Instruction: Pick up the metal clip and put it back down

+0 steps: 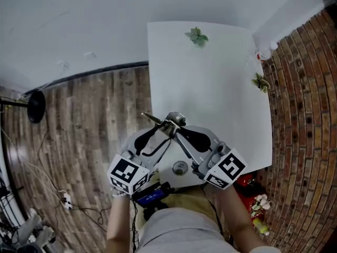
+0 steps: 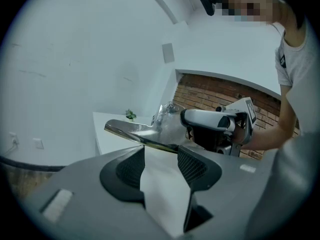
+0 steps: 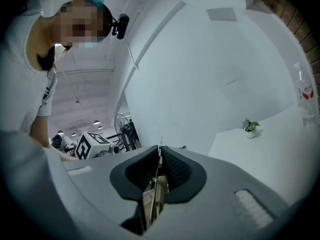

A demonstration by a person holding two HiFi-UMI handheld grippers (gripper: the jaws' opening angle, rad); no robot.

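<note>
The metal clip (image 1: 169,122) hangs above the near left corner of the white table (image 1: 216,94), between my two grippers. My right gripper (image 1: 178,132) is shut on it; in the right gripper view a thin metal plate (image 3: 156,184) stands edge-on between the pads. My left gripper (image 1: 157,135) is open. In the left gripper view, one long shiny arm of the clip (image 2: 135,132) lies across that gripper's tips (image 2: 161,155), with bare table showing in the gap. The right gripper (image 2: 220,121) shows beyond the clip.
Two small potted plants (image 1: 196,36) (image 1: 260,81) and a bottle (image 1: 266,50) stand at the table's far and right edges. A small round metal thing (image 1: 180,167) lies near the front edge. A fan base (image 1: 36,105) and cables (image 1: 66,199) are on the wooden floor at left.
</note>
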